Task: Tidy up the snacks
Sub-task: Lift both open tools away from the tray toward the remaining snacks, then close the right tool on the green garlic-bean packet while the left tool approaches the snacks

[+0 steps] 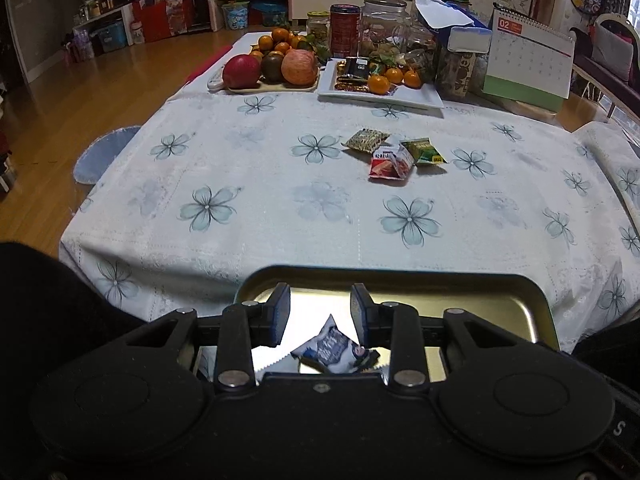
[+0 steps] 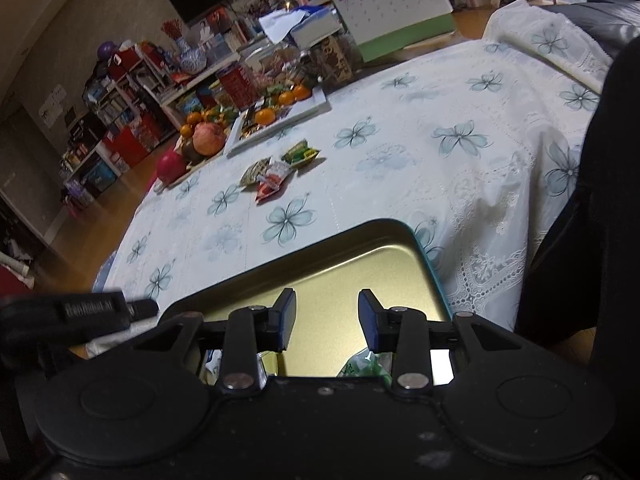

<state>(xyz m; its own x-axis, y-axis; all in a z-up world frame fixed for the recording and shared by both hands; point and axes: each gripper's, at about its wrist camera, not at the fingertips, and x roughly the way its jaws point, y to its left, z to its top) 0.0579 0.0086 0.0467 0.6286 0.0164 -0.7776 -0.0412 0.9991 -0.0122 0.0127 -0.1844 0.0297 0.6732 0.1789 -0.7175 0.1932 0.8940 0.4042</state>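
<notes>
The tin tray (image 1: 532, 312) is shiny, smooth metal. The tablecloth (image 1: 248, 208) is soft, matt cloth with lacy edges, and the snack packets (image 1: 390, 164) are glossy wrappers. The floor (image 1: 80, 92) is smooth, shiny wood.

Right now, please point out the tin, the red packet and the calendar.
tin (image 1: 400, 276): left wrist view, far rim.
red packet (image 1: 390, 165): left wrist view, its middle.
calendar (image 1: 528, 60): left wrist view, white page.

Left hand-held gripper (image 1: 320, 312): lower centre of frame, angled downward, jaws parted, nothing clamped. Right hand-held gripper (image 2: 327, 318): lower centre, angled downward, jaws parted, empty.
</notes>
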